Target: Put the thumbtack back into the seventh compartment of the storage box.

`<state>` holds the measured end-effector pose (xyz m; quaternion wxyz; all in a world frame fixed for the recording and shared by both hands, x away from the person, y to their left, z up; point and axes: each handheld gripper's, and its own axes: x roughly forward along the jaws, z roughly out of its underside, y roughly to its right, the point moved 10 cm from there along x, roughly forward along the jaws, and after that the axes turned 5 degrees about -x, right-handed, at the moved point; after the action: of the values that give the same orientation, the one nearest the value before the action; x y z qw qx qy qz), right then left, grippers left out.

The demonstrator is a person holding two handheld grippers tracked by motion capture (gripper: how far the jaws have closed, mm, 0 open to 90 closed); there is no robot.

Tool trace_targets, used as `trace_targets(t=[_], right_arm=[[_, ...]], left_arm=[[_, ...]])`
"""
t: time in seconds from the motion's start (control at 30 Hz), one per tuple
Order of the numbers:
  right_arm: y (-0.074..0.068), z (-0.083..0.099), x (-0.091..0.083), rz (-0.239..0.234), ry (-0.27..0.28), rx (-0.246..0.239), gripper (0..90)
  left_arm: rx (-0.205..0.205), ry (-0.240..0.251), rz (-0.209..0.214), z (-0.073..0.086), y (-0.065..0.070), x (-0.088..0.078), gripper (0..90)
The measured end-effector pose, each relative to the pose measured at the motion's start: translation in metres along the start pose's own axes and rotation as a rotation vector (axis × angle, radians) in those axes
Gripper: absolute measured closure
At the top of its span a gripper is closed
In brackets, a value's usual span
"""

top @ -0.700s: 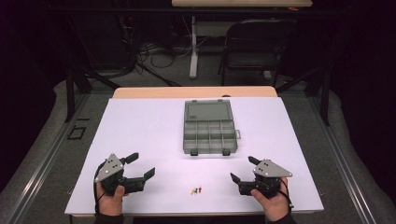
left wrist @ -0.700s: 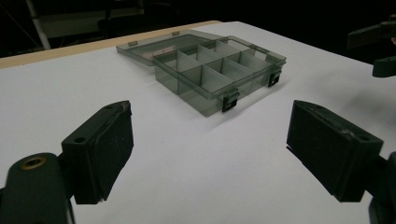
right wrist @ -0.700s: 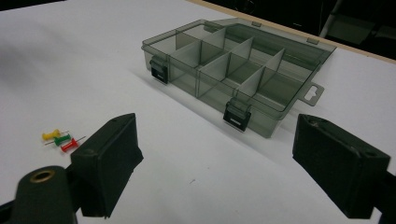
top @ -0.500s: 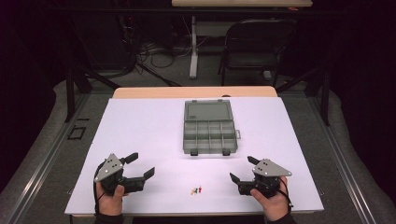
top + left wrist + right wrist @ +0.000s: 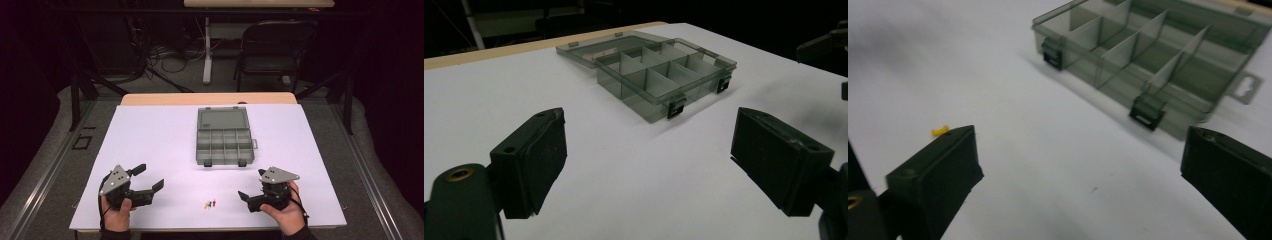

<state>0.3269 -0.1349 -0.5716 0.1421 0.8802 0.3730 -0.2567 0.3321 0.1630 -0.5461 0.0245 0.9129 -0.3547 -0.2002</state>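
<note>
A grey see-through compartment box [image 5: 223,136] lies open in the middle of the white table [image 5: 150,135], lid folded back; its compartments look empty. A few tiny coloured pieces [image 5: 210,203], yellow, green and red, lie near the front edge between my hands. My left gripper [image 5: 149,177] rests at the front left, open, with nothing between its jaws. My right gripper [image 5: 251,184] rests at the front right, also open and empty. In the left gripper view the box [image 5: 659,75] lies ahead of the left gripper [image 5: 654,160]. Ahead of the right gripper [image 5: 1083,170] are the box [image 5: 1148,65] and a yellow piece [image 5: 940,131].
A bare wooden strip [image 5: 207,98] runs along the table's far edge. Beyond it stand a dark folding chair [image 5: 272,50] and a desk leg [image 5: 206,47] with cables on the floor. White table surface lies between the box and both grippers.
</note>
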Motion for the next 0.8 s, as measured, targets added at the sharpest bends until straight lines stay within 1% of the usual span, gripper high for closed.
trace_targets(t=[0.03, 0.07, 0.1, 0.13, 0.17, 0.23, 0.27, 0.3, 0.33, 0.37, 0.43, 0.5, 0.53, 0.57, 0.6, 0.7, 0.77, 0.8], right_arm=[[-0.004, 0.000, 0.003, -0.010, -0.018, -0.002, 0.0], [-0.007, -0.001, 0.006, -0.010, -0.029, -0.008, 0.0], [-0.007, -0.001, 0.006, -0.010, -0.029, -0.008, 0.0], [-0.014, -0.003, 0.013, -0.014, -0.052, -0.010, 0.0], [-0.014, -0.003, 0.013, -0.014, -0.052, -0.010, 0.0], [-0.021, -0.006, 0.020, -0.021, -0.073, -0.013, 0.2], [-0.029, -0.009, 0.026, -0.041, -0.089, -0.023, 5.4], [-0.032, -0.010, 0.029, -0.042, -0.094, -0.029, 9.0], [-0.032, -0.010, 0.029, -0.042, -0.094, -0.029, 9.0], [-0.038, -0.013, 0.034, -0.053, -0.093, -0.035, 16.0], [-0.040, -0.014, 0.036, -0.058, -0.095, -0.036, 17.4], [-0.047, -0.013, 0.044, -0.086, -0.118, -0.040, 23.5], [-0.047, -0.013, 0.044, -0.086, -0.118, -0.040, 23.5], [-0.052, -0.013, 0.049, -0.100, -0.121, -0.046, 27.2], [-0.052, -0.013, 0.049, -0.100, -0.121, -0.046, 27.2], [-0.059, -0.011, 0.055, -0.120, -0.133, -0.058, 34.9], [-0.064, -0.011, 0.057, -0.149, -0.132, -0.064, 44.9], [-0.065, -0.011, 0.058, -0.160, -0.131, -0.069, 46.2]], left_arm=[[-0.002, -0.002, 0.001, 0.000, 0.000, 0.001, 14.7], [-0.004, -0.003, 0.002, 0.001, 0.000, 0.001, 14.7], [-0.002, -0.006, 0.001, 0.001, -0.001, 0.002, 14.7], [-0.002, -0.006, 0.003, 0.001, 0.000, 0.002, 14.7], [-0.001, -0.006, 0.003, 0.001, 0.000, 0.002, 14.7], [0.000, -0.008, 0.003, 0.001, 0.000, 0.002, 14.7], [-0.004, -0.013, 0.001, 0.002, -0.001, 0.002, 14.7], [-0.004, -0.013, 0.001, 0.002, -0.001, 0.002, 14.7], [-0.007, -0.011, -0.002, 0.002, -0.001, 0.002, 14.7], [-0.007, -0.011, -0.001, 0.002, -0.001, 0.001, 14.7], [-0.005, -0.014, -0.003, 0.003, -0.001, 0.001, 14.7], [-0.005, -0.016, -0.004, 0.003, -0.001, 0.000, 14.7], [-0.007, -0.017, -0.005, 0.003, -0.002, 0.001, 14.7], [-0.012, -0.017, -0.004, 0.004, -0.002, 0.001, 14.7], [-0.012, -0.020, -0.006, 0.004, -0.002, 0.001, 14.7], [-0.013, -0.019, -0.007, 0.004, -0.003, 0.000, 14.7], [-0.013, -0.020, -0.007, 0.004, -0.003, 0.000, 14.7], [-0.013, -0.022, -0.006, 0.004, -0.002, 0.000, 14.7]])
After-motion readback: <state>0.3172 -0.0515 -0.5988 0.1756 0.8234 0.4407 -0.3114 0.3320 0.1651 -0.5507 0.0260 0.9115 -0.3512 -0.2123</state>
